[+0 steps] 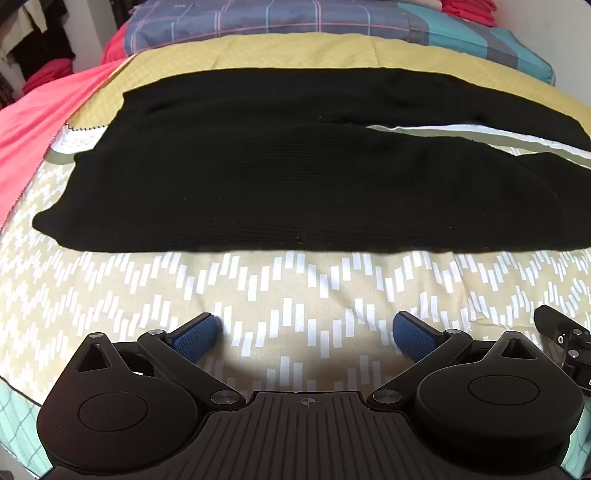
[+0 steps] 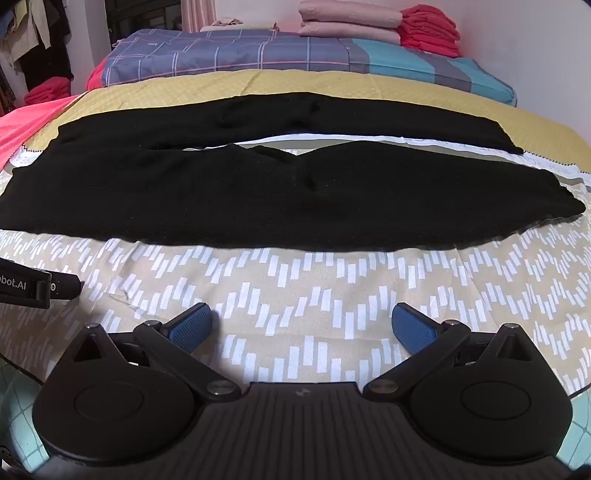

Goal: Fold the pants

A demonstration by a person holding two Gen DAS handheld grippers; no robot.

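Observation:
Black knit pants (image 1: 258, 177) lie flat across the bed, waist to the left and both legs running right with a narrow gap between them. They also show in the right wrist view (image 2: 277, 195). My left gripper (image 1: 306, 332) is open and empty, hovering over the patterned cover just short of the pants' near edge. My right gripper (image 2: 303, 325) is open and empty too, at the same distance from the near leg. The left gripper's body (image 2: 37, 286) shows at the left edge of the right wrist view.
The bed cover (image 1: 295, 288) is beige with white dashes in front and yellow behind the pants. A plaid blue quilt (image 2: 240, 51) lies at the back, with folded pink and red clothes (image 2: 388, 26) on it. A pink blanket (image 1: 33, 122) lies at the left.

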